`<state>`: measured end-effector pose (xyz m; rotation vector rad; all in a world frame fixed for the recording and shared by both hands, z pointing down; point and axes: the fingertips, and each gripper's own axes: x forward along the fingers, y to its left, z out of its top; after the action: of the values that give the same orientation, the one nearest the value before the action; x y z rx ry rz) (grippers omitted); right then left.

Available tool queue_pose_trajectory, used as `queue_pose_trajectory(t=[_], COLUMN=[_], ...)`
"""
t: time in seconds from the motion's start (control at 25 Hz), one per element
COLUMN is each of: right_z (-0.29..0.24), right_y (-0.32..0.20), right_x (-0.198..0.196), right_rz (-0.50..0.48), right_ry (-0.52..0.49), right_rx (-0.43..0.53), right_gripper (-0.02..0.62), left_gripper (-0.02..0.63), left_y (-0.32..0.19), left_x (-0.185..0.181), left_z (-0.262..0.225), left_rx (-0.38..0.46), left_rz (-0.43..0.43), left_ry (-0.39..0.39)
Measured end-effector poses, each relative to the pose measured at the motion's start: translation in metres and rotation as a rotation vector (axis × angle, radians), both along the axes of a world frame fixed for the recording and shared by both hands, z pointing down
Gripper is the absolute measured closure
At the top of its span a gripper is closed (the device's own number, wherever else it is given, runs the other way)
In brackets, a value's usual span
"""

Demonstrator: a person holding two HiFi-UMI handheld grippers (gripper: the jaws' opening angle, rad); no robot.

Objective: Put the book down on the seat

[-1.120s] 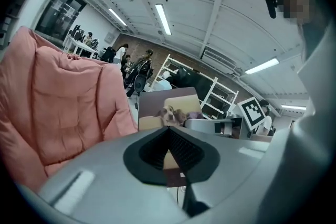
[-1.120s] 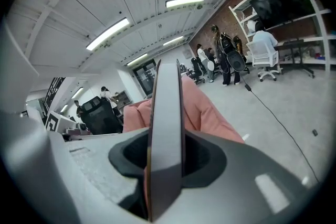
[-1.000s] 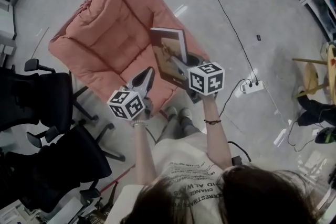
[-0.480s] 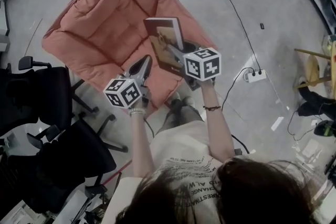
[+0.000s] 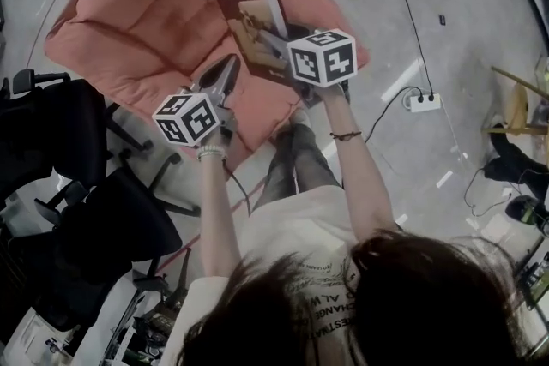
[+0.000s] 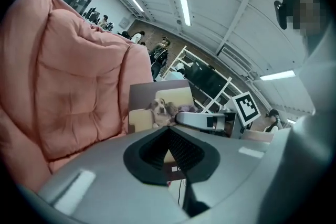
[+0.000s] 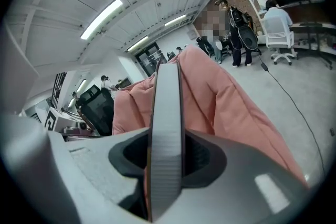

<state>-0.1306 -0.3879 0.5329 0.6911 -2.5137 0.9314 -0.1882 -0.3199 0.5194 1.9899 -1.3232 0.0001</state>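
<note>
The right gripper had its fingers clamped on the book, one pad on each cover. In the right gripper view the book stood edge-on between the jaws of the gripper, its page block filling the gap between them. The book was held over the front right part of the pink cushioned seat as the head view showed it. Whether its lower edge touched the cushion could not be told. From the left gripper view the book's cover faced the camera, showing a dog on a sofa, with the pink seat behind it and to the left. The left gripper hung just beside the book, nearer the person, over the seat's front edge. Its fingers were pressed together at the tips and pinched nothing. Black office chairs stood on the floor to the left of the seat. A white power strip lay on the floor well to the right.
</note>
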Motion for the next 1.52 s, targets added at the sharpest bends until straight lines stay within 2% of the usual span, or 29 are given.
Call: queue_pose_trajectory(t=[0.16,0.32,0.52,0.76,1.04,1.52], right_z=[0.033,0.075,0.129,0.169,0.204,0.229], right_y=[-0.015,-0.028,-0.044,-0.060,-0.059,-0.062], right_x=[-0.016,-0.027,-0.039,-0.049,-0.056,-0.064], right_rz=[-0.032,-0.058,-0.086,-0.131,-0.171,-0.136], right_ry=[0.015,0.045,0.063,0.076,0.099,0.067], right_rx=[-0.026,-0.056,-0.098,-0.094,-0.105,-0.145], right_gripper=[0.449,0.448,0.448,0.449,0.448,0.448], left_gripper=[0.603,0.603,0.603,0.603,0.603,0.603], left_y=[-0.013,-0.021,-0.034,-0.059,-0.061,-0.062], left_x=[-0.013,-0.018,-0.020,-0.025,-0.029,-0.031], left_z=[0.028,0.068,0.124,0.164,0.198,0.226], left_rx=[-0.025,-0.074,-0.138,-0.153,-0.178,-0.215], left_rz=[-0.012,0.013,0.007,0.000,-0.030,-0.060], left_ry=[-0.002,-0.033,-0.003,0.003,0.014,0.060])
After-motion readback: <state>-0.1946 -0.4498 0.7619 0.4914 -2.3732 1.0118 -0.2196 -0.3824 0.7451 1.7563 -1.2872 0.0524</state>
